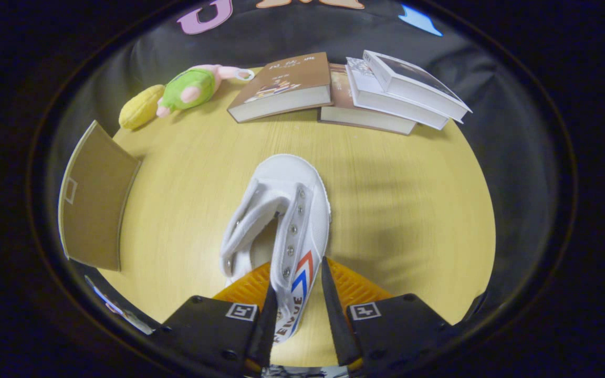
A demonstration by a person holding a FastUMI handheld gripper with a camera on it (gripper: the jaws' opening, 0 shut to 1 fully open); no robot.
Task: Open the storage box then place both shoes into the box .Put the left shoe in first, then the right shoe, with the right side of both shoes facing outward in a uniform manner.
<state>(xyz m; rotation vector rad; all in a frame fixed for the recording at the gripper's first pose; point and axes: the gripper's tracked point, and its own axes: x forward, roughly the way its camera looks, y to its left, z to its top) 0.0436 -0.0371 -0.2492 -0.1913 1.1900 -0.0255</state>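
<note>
The yellow table (pixel 402 210) is carrying a white shoe (pixel 281 210), toe pointing away, with its heel side wall lying between the gripper (pixel 297 283) fingers. They are standing slightly parted; contact is hard to judge. The heel is being hidden by them.

"FEIYUE" (partly hidden) on the white shoe (pixel 287 231) side; book covers illegible.
</note>
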